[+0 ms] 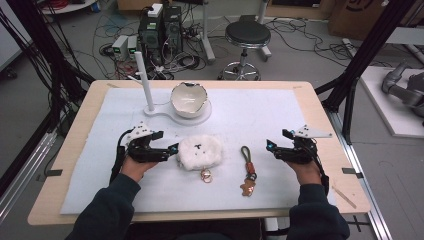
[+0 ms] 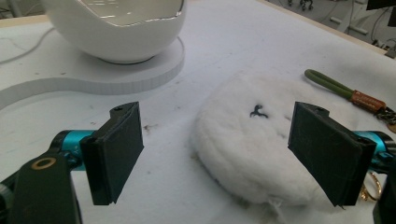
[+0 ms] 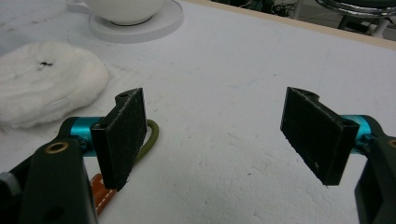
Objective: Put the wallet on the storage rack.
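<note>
White fluffy pad [image 2: 254, 140] lies on mat, just ahead of left gripper [image 2: 219, 154] jaws, toward right jaw; not yet gripped. Left jaws spread wide, nothing held. Green strap keychain [image 3: 148, 135] seen beside left jaw of right gripper [image 3: 224, 135], untouched; right jaws wide, empty. All handling is judged still to be done.

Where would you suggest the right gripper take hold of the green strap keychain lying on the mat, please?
Probably at the olive loop, its far end: it lies flat and slim, so the open right gripper could come from above, one jaw on each side. The brown tab and metal clasp nearer the person look lumpier. The fluffy white pad lies well clear to the left.
</note>
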Demonstrator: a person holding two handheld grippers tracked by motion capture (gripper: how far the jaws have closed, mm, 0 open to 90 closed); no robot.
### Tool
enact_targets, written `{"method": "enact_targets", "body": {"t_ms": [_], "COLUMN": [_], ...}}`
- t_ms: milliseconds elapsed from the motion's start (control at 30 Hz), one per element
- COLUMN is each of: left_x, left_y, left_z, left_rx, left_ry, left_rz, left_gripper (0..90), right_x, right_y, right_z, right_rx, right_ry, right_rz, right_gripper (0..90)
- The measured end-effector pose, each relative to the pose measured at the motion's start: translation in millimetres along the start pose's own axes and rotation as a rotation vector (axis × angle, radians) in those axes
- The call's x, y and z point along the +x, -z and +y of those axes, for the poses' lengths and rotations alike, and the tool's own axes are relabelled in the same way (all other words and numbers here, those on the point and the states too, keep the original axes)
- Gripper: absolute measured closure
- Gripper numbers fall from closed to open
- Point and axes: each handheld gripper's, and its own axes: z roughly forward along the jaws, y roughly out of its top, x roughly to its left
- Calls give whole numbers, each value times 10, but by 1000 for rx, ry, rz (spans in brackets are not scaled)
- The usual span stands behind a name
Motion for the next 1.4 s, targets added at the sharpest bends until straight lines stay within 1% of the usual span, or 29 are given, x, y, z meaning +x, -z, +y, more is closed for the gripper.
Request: {"method": "enact_targets", "body": {"t_ms": [100, 167, 200, 233, 267, 300, 333, 367, 400, 433, 467, 533, 633, 667, 700, 733, 767, 900, 967, 1000, 1033, 1067, 1100, 1167, 1200, 1300, 1333, 1367, 1400], "left_x": [3, -4, -17, -17, -21, -23, -22, -22, -18, -18, -27, -37, -34, -30, -19, -8, -8, -68, -86, -108, -108, -114, -114, -126, -144, -172, -192, -210, -230], "left_y": [-90, -204, -328, -328, -405, -436, -552, -552, -621, -621, -667, -670, -658, -645, -622, -575, -575, -495, -429, -361, -361, -288, -288, -228, -180, -150, -142, -135, -127], "left_z": [34, 77, 99, 99, 105, 104, 95, 95, 70, 70, 31, 29, 32, 39, 54, 79, 79, 129, 175, 214, 214, 250, 250, 281, 308, 329, 335, 343, 350], "left_rx": [27, 69, 114, 114, 148, 160, 210, 210, 255, 255, 307, 315, 323, 319, 308, 282, 282, 242, 185, 129, 129, 75, 75, 16, -42, -79, -96, -106, -117], "left_ry": [11, 1, -12, -12, -19, -16, -18, -18, -15, -15, -17, -23, -22, -19, -13, -5, -5, -31, -30, -27, -27, -31, -31, -17, -12, -21, -25, -33, -36], "left_rz": [-16, -27, -42, -42, -45, -43, -26, -26, -29, -29, -57, -79, -76, -67, -58, -70, -70, -86, -98, -87, -87, -89, -89, -99, -106, -118, -122, -125, -126], "left_gripper": [206, 261, 296, 297, 297, 297, 297, 296, 297, 298, 327, 384, 516, 600, 600, 732, 752, 779, 782, 786, 789, 791, 792, 792, 793, 794, 793, 793, 793], "right_x": [24, 30, 31, 31, 34, 34, 31, 31, 35, 35, 41, 46, 53, 66, 66, 78, 78, 88, 88, 97, 97, 120, 120, 164, 224, 310, 386, 386, 480], "right_y": [-28, -39, -43, -43, -43, -48, -55, -55, -61, -61, -63, -67, -75, -84, -84, -91, -91, -95, -92, -93, -93, -104, -104, -121, -154, -209, -268, -268, -343], "right_z": [12, 18, 21, 21, 22, 20, 19, 19, 18, 18, 16, 11, 9, 10, 10, 12, 12, 13, 14, 18, 18, 31, 31, 51, 73, 98, 115, 115, 125], "right_rx": [3, 1, 0, 0, 2, 4, 4, 4, 6, 6, 10, 14, 18, 20, 20, 23, 23, 23, 24, 20, 20, 15, 15, 11, 12, 13, 20, 20, 28], "right_ry": [11, 11, 9, 9, 7, 10, 13, 13, 13, 13, 15, 15, 19, 24, 24, 31, 31, 26, 21, 19, 19, 16, 16, 15, 15, 23, 19, 19, 9], "right_rz": [9, 11, 14, 14, 16, 19, 24, 24, 29, 29, 34, 41, 46, 48, 48, 53, 53, 57, 63, 72, 72, 95, 95, 119, 143, 176, 223, 223, 278], "right_gripper": [231, 231, 231, 231, 232, 231, 231, 231, 231, 231, 231, 231, 231, 232, 232, 231, 231, 232, 232, 232, 232, 231, 231, 231, 231, 231, 231, 231, 231]}}
